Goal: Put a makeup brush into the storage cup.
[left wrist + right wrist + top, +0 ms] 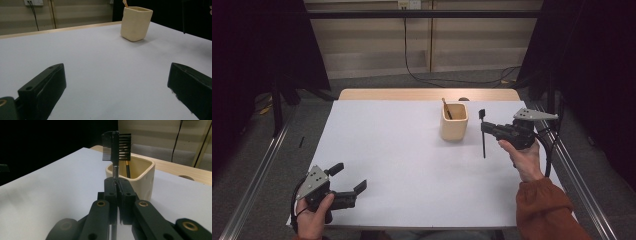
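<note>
The left gripper [116,87] holds its two black jaws wide apart low over the white table [95,55] — nothing lies between them. Far ahead, toward the upper right, stands a cream square cup [136,23] with a thin stick [125,3] poking out of its rim — well apart from the jaws.

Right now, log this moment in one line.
right tongs: shut on brow comb | cup: upright, holds brush | left tongs: open, empty
</note>
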### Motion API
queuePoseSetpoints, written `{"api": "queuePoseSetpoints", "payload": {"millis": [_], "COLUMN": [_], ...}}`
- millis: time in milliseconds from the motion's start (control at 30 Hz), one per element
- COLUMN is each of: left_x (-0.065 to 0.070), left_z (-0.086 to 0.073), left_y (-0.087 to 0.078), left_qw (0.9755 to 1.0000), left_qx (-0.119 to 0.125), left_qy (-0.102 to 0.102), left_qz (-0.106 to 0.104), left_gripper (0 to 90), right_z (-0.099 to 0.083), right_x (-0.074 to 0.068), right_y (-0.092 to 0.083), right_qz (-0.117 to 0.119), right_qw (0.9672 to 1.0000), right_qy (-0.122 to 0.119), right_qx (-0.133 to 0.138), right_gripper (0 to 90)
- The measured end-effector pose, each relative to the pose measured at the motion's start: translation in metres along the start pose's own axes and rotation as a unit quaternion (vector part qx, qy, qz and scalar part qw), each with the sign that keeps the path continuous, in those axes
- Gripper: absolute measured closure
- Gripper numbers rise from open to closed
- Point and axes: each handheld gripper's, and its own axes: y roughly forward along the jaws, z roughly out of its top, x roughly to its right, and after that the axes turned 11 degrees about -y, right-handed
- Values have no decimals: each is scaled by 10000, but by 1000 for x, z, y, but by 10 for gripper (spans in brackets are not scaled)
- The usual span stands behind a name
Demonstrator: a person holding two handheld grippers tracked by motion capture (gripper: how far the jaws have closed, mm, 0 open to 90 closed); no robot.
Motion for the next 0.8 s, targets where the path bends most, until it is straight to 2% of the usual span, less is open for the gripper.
{"api": "queuePoseSetpoints", "payload": {"millis": [433, 800], "left_x": [0, 1], "left_z": [0, 0], "left_y": [0, 1], "left_qw": [10000, 10000], "left_qx": [-3, 3], "left_qy": [-7, -8], "left_qz": [-4, -27], "left_gripper": [19, 19], "right_z": [14, 35], "right_x": [3, 5], "right_y": [-2, 6], "right_qz": [-19, -51], "right_qw": [9993, 9985], "right_qy": [70, 5], "right_qx": [367, 543], "right_gripper": [864, 864]}}
